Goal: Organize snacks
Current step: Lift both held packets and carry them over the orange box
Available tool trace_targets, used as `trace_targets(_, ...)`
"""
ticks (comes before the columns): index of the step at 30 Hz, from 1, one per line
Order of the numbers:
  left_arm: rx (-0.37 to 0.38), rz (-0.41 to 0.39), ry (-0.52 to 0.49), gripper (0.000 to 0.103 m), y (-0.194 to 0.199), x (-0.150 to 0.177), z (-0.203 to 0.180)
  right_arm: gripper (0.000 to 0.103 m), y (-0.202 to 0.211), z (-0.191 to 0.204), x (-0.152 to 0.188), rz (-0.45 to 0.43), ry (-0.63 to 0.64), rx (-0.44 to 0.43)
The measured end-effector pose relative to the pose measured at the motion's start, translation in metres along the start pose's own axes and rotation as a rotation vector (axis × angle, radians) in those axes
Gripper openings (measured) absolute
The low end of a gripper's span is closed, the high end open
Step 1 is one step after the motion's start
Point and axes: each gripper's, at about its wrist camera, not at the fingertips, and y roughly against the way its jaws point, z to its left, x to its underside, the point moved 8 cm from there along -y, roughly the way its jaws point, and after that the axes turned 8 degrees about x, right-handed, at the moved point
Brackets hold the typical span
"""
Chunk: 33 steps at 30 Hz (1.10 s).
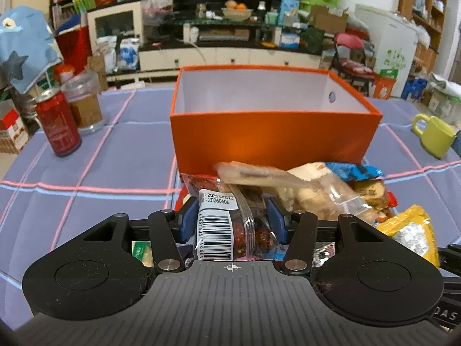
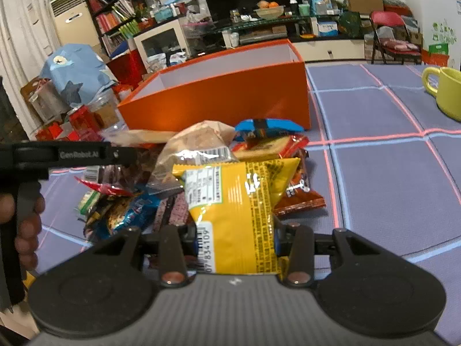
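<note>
Judging by the orange box (image 1: pixel 273 132) standing empty on the counter (image 1: pixel 86 173) behind the snack pile (image 2: pixel 201 167), sorting has barely begun: the right claw (image 2: pixel 234 239) grips a yellow snack bag (image 2: pixel 245 201), the left claw (image 1: pixel 230 222) pinches a clear red-snack packet (image 1: pixel 227 225).

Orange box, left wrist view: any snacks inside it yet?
No: the orange box shows only bare white inner walls, with no packet visible inside.

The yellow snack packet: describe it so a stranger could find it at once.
Start at the open orange box on the purple checked tablecloth; a heap of snack bags lies in front of it. At the heap's near edge, the right gripper clamps the yellow snack packet. It is the only plain yellow bag, with a white barcode label.
</note>
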Motion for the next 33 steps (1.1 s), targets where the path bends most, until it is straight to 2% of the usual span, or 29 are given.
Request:
trace_targets(12, -0.028, -0.090, -0.065, 0.026, 0.051, -0.018, -0.011, 0.044, 0.020, 0.017, -0.006, -0.084, 0.088, -0.013)
trace_targets(24, -0.022, -0.172, -0.047, 0.026, 0.084, -0.037, -0.013, 0.044, 0.031, 0.027, -0.010, -0.140, 0.140, -0.002)
trace_targets(33, -0.026, -0.204, -0.048, 0.026, 0.099, -0.047, -0.019, 0.044, 0.041, 0.034, -0.012, -0.153, 0.141, -0.029)
